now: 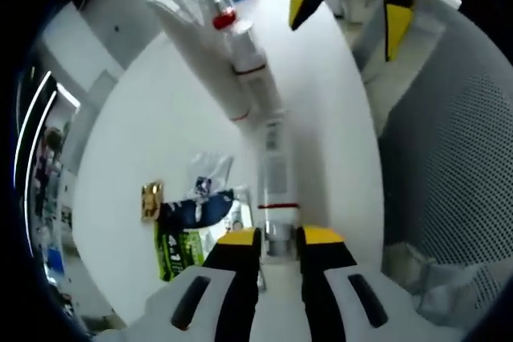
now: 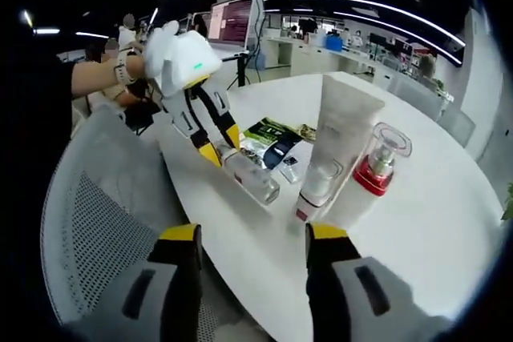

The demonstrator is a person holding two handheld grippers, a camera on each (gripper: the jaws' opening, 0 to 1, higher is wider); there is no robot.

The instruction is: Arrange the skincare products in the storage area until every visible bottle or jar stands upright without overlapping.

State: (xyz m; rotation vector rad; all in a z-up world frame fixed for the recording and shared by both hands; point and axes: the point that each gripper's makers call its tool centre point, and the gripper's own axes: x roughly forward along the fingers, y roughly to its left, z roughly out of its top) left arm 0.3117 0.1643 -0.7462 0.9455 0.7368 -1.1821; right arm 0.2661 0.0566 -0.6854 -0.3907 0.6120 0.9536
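My left gripper (image 1: pixel 279 236) is shut on the capped end of a clear bottle (image 1: pixel 274 167), which slants away from it over the white table (image 1: pixel 144 142). The right gripper view shows that gripper (image 2: pixel 220 150) holding the bottle (image 2: pixel 255 179) with its far end low near the tabletop. Just beyond stands a white tube (image 2: pixel 339 138) on its cap, and beside it a clear jar with a red base (image 2: pixel 380 162). Both also appear in the left gripper view, the tube (image 1: pixel 232 62) and the jar (image 1: pixel 218 6). My right gripper (image 2: pixel 252 234) stands open at the table's edge, with nothing between its fingers, and shows above (image 1: pixel 346 22).
Green and dark blue sachets (image 1: pixel 188 230) and a gold packet (image 1: pixel 151 200) lie left of the bottle; the sachets (image 2: pixel 272 138) also lie behind the left gripper. A grey mesh chair (image 2: pixel 104 222) stands against the table's edge. A person's hand (image 2: pixel 120 70) holds the left gripper.
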